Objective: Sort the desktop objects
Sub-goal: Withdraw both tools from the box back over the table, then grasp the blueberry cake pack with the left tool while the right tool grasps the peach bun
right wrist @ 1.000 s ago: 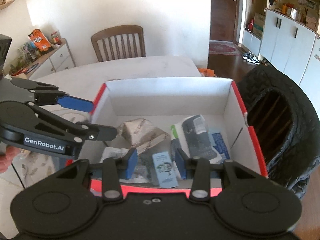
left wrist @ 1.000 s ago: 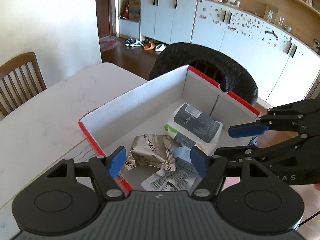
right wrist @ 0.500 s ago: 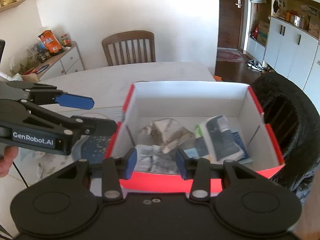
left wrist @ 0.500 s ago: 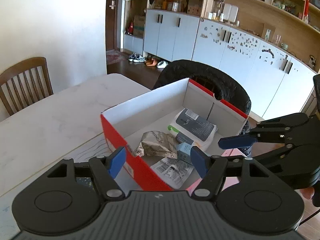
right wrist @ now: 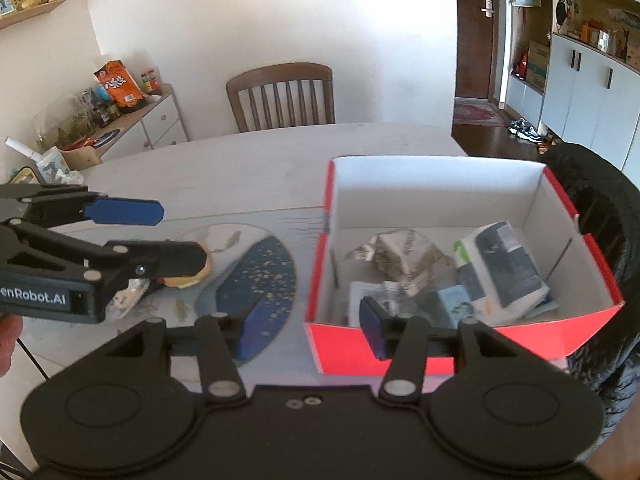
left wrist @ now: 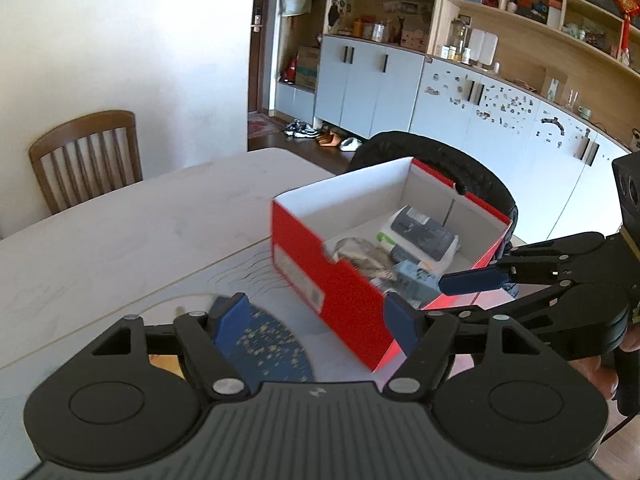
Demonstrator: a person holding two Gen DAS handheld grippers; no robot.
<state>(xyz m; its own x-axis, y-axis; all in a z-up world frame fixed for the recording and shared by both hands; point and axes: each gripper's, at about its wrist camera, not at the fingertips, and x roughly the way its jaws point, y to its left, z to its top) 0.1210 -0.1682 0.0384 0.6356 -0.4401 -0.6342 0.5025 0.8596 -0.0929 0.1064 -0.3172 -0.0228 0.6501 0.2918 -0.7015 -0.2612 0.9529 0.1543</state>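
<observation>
The pale table [right wrist: 240, 168] carries a red box [right wrist: 440, 348] with white inner walls, holding a crumpled wrapper [right wrist: 404, 256], a grey-and-white packet [right wrist: 504, 264] and a small blue carton [right wrist: 456, 304]. Left of the box, the left gripper [right wrist: 172, 236] and right gripper [right wrist: 308, 328] are both opening, nothing between their jaws.

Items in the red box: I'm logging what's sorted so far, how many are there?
4 visible in the red box: crumpled silver wrapper at back left, printed paper front left, small blue carton front middle, grey-and-white pack right. More may lie underneath.
</observation>
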